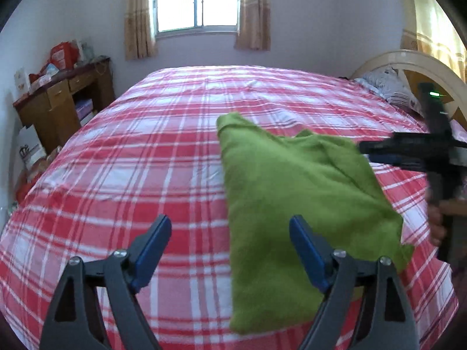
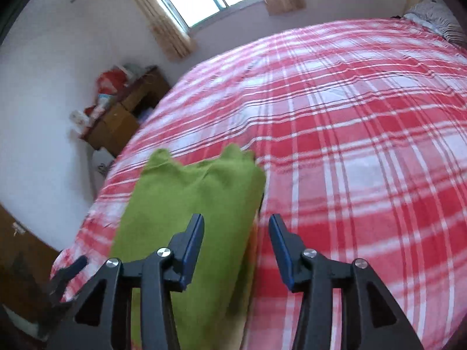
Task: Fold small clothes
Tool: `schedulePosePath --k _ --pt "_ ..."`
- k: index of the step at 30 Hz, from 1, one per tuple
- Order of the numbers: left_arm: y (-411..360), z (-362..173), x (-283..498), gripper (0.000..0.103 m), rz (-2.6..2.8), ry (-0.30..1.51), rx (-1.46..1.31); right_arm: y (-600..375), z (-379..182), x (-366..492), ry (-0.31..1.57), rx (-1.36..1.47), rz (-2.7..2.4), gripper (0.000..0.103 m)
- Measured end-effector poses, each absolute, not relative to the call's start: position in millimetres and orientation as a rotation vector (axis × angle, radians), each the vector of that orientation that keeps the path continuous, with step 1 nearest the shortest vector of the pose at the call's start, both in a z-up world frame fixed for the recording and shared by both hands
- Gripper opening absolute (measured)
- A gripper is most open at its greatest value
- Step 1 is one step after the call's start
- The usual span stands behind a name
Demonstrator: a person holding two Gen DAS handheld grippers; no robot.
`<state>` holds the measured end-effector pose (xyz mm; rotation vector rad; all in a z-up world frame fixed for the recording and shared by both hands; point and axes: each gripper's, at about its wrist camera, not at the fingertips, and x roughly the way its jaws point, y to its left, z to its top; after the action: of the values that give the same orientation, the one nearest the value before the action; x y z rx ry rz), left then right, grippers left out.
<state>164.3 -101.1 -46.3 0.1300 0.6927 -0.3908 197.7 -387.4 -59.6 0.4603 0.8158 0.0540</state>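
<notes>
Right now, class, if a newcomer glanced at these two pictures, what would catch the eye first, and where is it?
First, the bright green cloth, folded and lying on the red-and-white plaid bedsheet near the bed's close edge. Next, the left gripper with its blue fingers open above the sheet, holding nothing. Behind the bed, a bright window glows between beige curtains.

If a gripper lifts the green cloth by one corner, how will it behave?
The green cloth would probably droop: it lies folded in soft, rumpled layers. Its fuzzy surface should grip well. The folds would likely fall open on the bedsheet.
</notes>
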Motion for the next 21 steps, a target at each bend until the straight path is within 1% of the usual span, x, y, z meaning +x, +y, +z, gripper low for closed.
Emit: schedulePosePath --k 1,2,3,4,7,9,11,14,18,19,21 --pt "-106.3 -46.0 167.9 0.085 -0.389 0.689 0.139 -381.2 -65.2 210.1 0.842 0.436 0.076 0.046" --pt "-111.3 -46.5 171.9 0.085 -0.388 0.685 0.147 -375.2 -68.9 220.2 0.863 0.394 0.095 0.024" --pt "-114.2 -46.8 175.1 0.085 -0.383 0.683 0.150 -362.6 -71.2 231.0 0.887 0.304 0.077 0.012" --pt "-118.5 -48.0 179.8 0.085 -0.378 0.684 0.150 -356.3 -71.1 235.6 0.883 0.252 0.059 0.012" --pt "-127.4 -57.8 192.0 0.085 -0.351 0.716 0.134 -351.8 -65.0 248.2 0.810 0.200 0.018 0.007" --pt "-135.3 -72.5 195.8 0.086 -0.346 0.760 0.133 -360.2 -70.5 258.1 0.797 0.218 -0.003 0.007" --pt "-139.3 -81.8 193.3 0.086 -0.347 0.754 0.133 -361.4 -91.0 269.2 0.833 0.187 -0.024 0.007" --pt "-139.8 -82.4 192.1 0.090 -0.336 0.747 0.128 -361.4 -91.2 266.7 0.806 0.149 -0.024 0.008" --pt "-134.7 -80.5 194.3 0.096 -0.338 0.761 0.131 -368.3 -74.4 247.2 0.789 0.187 -0.035 0.011" --pt "-133.6 -80.4 195.7 0.097 -0.333 0.762 0.132 -368.9 -64.1 233.4 0.757 0.202 -0.056 0.015" --pt "-133.9 -80.0 195.7 0.097 -0.323 0.767 0.132 -363.4 -43.6 198.8 0.678 0.212 -0.061 0.015"
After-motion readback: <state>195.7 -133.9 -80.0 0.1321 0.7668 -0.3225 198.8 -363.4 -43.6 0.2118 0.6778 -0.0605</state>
